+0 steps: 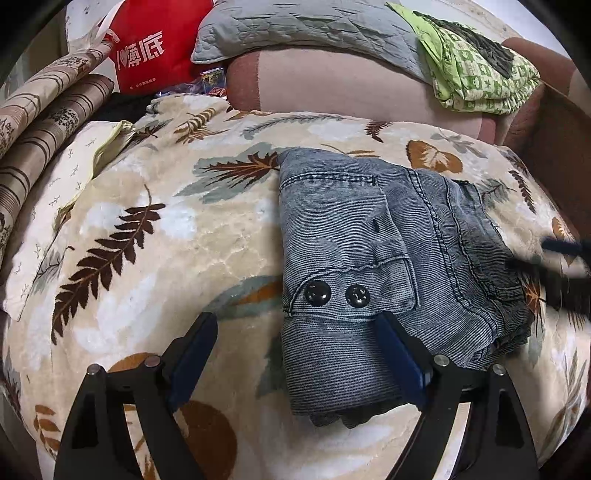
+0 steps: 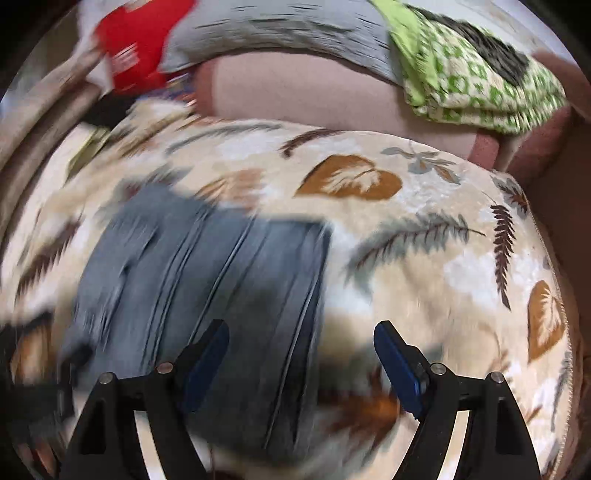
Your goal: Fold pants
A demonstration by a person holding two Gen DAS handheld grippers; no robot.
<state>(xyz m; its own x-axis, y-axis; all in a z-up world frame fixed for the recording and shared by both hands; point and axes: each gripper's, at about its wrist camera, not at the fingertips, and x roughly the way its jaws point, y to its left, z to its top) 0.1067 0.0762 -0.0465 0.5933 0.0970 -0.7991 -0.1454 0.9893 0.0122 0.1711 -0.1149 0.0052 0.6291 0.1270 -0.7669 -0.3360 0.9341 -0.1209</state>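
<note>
Blue-grey denim pants (image 1: 369, 240) lie folded into a compact bundle on a cream blanket with a leaf print (image 1: 166, 240). Two black buttons (image 1: 336, 293) face up near the bundle's front. My left gripper (image 1: 297, 328) is open just above the front left corner of the pants, its right finger over the fabric and its left finger over the blanket, pinching nothing. The right wrist view is blurred. There my right gripper (image 2: 301, 328) is open over the right edge of the pants (image 2: 207, 277), holding nothing. It shows as a dark blur (image 1: 546, 262) at the bundle's right side.
At the back are a grey quilted pillow (image 1: 303, 33), a red bag (image 1: 147, 48), a folded green patterned cloth (image 1: 480, 70) and a pink bolster (image 1: 332, 81). Striped brown rolled fabric (image 1: 44, 140) and a cream pillow (image 1: 55, 206) lie to the left.
</note>
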